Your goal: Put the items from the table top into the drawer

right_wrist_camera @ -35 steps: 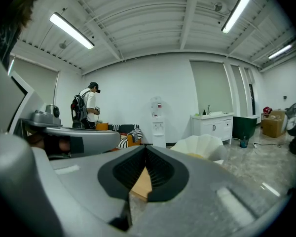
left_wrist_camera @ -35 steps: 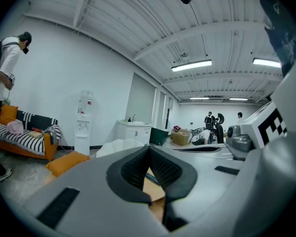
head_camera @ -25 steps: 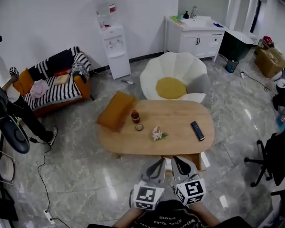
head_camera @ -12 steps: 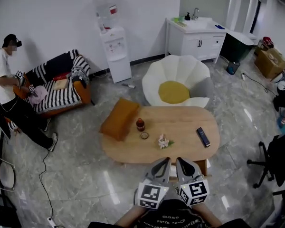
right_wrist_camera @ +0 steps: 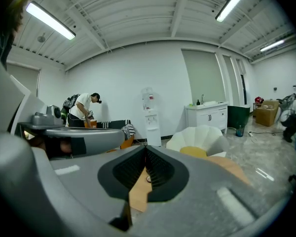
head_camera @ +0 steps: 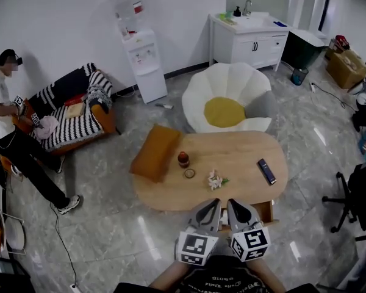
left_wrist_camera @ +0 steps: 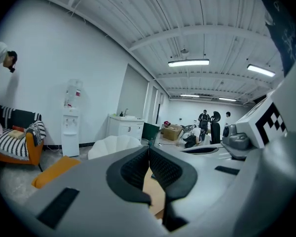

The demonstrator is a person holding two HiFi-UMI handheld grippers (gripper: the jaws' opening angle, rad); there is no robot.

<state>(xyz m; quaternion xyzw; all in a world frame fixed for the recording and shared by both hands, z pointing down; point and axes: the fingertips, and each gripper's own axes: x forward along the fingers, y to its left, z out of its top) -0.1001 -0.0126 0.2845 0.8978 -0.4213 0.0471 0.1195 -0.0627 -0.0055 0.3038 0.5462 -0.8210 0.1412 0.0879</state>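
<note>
Drawer [head_camera: 263, 210] contents cannot be seen. Only a wooden box face shows under the near edge of the surface [head_camera: 244, 151], just right of the right gripper [head_camera: 236, 207], so I cannot tell whether it is pulled out or holds anything. Nearest of all, the left gripper [head_camera: 211, 207] and the right one are held side by side, each with its fingers [left_wrist_camera: 132, 169] pressed together on nothing. Over the last second the person has walked up: the surface has drawn closer in the head view, and the gripper tips, which stood short of the near edge, now overlap it. I judge this to be the approach, with no item picked up yet; the fingers must spread before any grasp. All four items lie on the surface. A flower sprig [head_camera: 216, 179] is closest to the near edge, with a small round piece [head_camera: 189, 173] left of it. A dark red bottle [head_camera: 183, 159] stands just behind that, its fill too small to read, and a black remote [head_camera: 266, 171] lies toward the right end. An orange cushion [head_camera: 152, 151] sits at the left end. Beyond are a white petal-shaped chair [head_camera: 232, 81] and, far left, a person [head_camera: 6, 115] standing by a striped sofa [head_camera: 73, 115].
</note>
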